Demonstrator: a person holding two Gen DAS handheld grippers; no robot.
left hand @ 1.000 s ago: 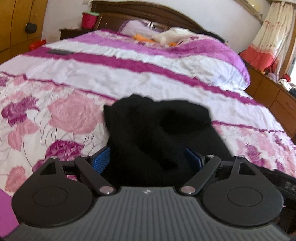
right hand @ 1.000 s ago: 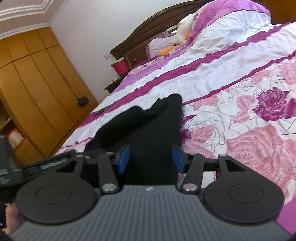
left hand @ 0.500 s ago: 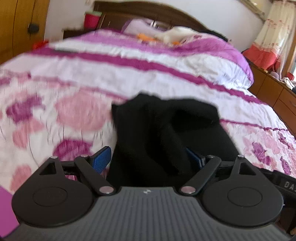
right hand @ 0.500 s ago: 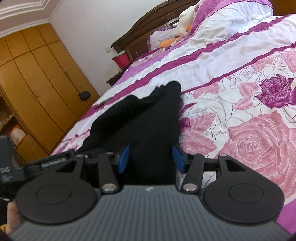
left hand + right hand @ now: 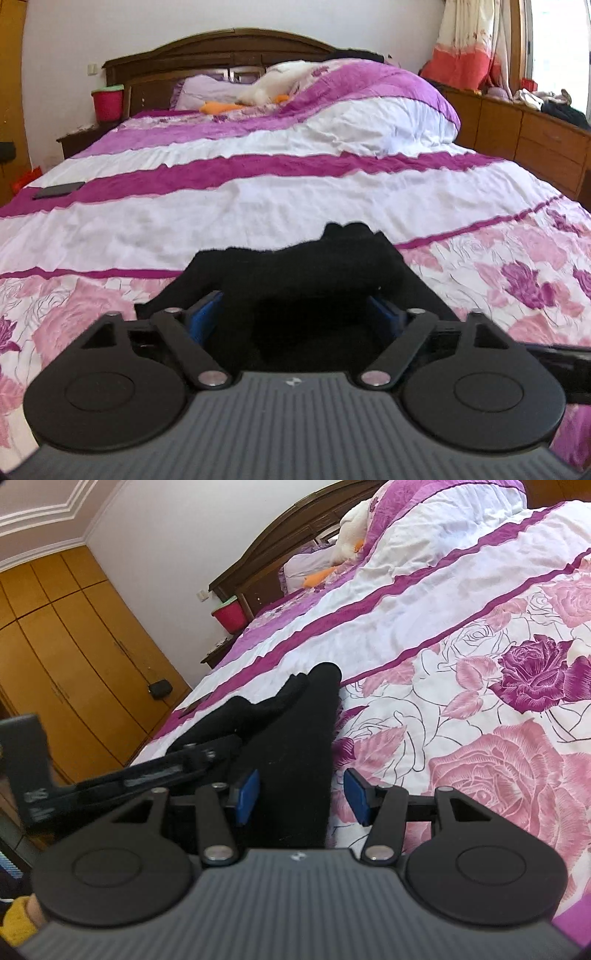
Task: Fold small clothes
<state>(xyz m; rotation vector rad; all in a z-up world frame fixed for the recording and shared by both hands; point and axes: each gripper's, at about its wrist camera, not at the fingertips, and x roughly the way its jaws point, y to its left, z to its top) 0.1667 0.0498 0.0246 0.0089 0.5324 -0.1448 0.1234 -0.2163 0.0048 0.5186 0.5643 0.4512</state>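
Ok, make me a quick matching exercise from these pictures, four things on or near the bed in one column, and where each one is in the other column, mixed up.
Things:
1. black garment
2. dark phone
3. red bucket
4. white plush toy

Places:
A. on the nightstand beside the headboard
B. at the pillows, at the head of the bed
C. on the flowered near end of the bedspread, between the blue pads
D. flat on a magenta stripe near the bed's edge

Pairs: 1-C, 2-D, 3-A, 4-B
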